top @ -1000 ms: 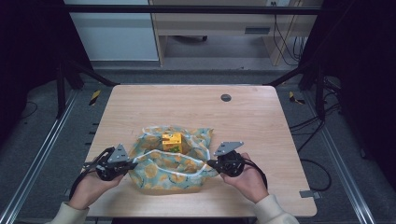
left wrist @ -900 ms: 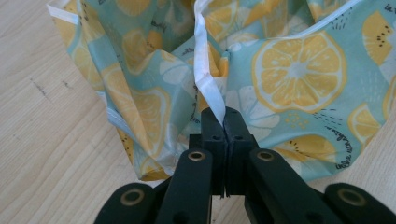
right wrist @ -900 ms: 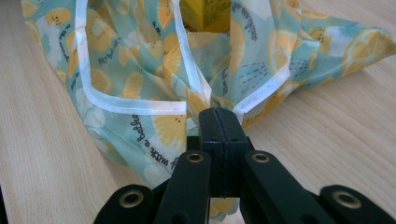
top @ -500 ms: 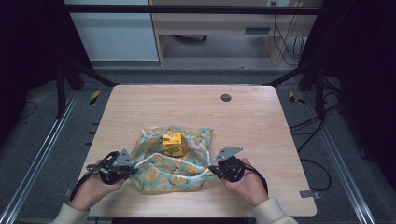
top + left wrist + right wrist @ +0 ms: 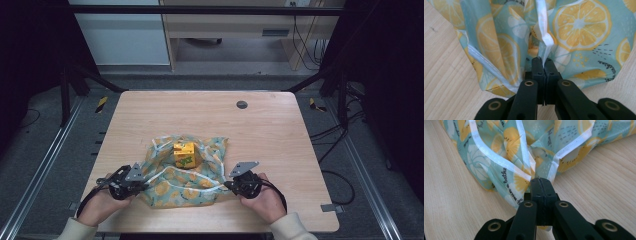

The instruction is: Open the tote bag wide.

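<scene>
both claws, left claw and right claw, pulled nearer, each clenched on the lemon-print cloth beneath a yellow box.

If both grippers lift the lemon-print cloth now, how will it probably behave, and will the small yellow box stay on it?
The lemon-print cloth looks thin and floppy: it bunches into folds where the left gripper and right gripper pinch it, so it would likely sag. The yellow box sits loose on it and may slide or tip toward the sag.
</scene>
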Motion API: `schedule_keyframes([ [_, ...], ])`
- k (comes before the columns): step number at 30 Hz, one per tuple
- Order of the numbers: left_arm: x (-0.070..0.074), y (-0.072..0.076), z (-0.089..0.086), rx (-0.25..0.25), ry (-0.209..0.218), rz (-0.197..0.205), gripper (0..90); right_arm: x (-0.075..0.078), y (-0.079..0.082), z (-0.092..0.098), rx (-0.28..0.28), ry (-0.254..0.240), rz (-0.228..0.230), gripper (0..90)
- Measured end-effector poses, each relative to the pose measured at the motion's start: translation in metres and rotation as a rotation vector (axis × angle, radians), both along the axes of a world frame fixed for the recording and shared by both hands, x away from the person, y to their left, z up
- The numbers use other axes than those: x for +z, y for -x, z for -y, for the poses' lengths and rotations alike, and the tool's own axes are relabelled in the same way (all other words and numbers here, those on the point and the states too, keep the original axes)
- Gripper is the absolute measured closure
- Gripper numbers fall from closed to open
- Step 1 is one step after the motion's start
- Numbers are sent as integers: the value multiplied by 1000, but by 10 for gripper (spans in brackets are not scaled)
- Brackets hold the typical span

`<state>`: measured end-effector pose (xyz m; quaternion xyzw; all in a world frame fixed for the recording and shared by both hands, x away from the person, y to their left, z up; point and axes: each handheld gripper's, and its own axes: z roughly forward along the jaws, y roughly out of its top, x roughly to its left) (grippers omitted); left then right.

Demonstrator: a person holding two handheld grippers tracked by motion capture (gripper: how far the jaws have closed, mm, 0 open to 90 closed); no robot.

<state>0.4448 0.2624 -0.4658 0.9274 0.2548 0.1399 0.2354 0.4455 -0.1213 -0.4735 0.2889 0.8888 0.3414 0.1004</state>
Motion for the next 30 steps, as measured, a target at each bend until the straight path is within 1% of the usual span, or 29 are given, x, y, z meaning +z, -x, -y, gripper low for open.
schedule_keyframes([
  [2, -1, -1, 0, -1, -2, -6, 894, -1, 0, 0, -1, 9, -2, 900],
  [6, -2, 0, 0, 4, 0, -3, 892, -4, 1, -1, -3, 26, -1, 900],
  [7, -3, 0, 1, -1, -6, -9, 889, -4, 1, -2, -5, 25, -3, 900],
  [11, -4, 0, 1, 6, 1, -6, 852, -3, 1, -2, -4, 19, 3, 900],
  [12, -3, 0, 1, 8, 0, -3, 838, -2, 1, -2, -11, 4, 11, 888],
  [13, -3, 0, 1, 8, 0, -3, 818, -1, 1, -1, -11, -2, 17, 870],
  [14, -2, 0, 1, 10, 9, 3, 804, 0, 1, -1, -15, -9, 23, 847],
  [15, -2, 1, 1, 21, 29, 11, 793, 0, 2, 0, -15, -17, 25, 830],
  [16, 0, 1, 1, 18, 30, 12, 775, 1, 2, 0, -17, -24, 31, 807],
  [18, 3, 2, 0, 28, 45, 25, 726, 3, 4, 2, -25, -34, 43, 760],
  [19, 3, 2, 0, 28, 45, 25, 691, 5, 4, 2, -31, -41, 49, 730],
  [21, 9, 3, -1, 45, 63, 52, 636, 9, 5, 4, -41, -57, 65, 696],
  [23, 14, 3, -4, 52, 74, 67, 580, 12, 6, 5, -49, -69, 80, 649],
  [26, 23, 4, -7, 55, 89, 91, 545, 17, 7, 6, -58, -88, 107, 570],
  [30, 33, 6, -7, 66, 128, 119, 487, 25, 8, 6, -73, -108, 143, 463],
])
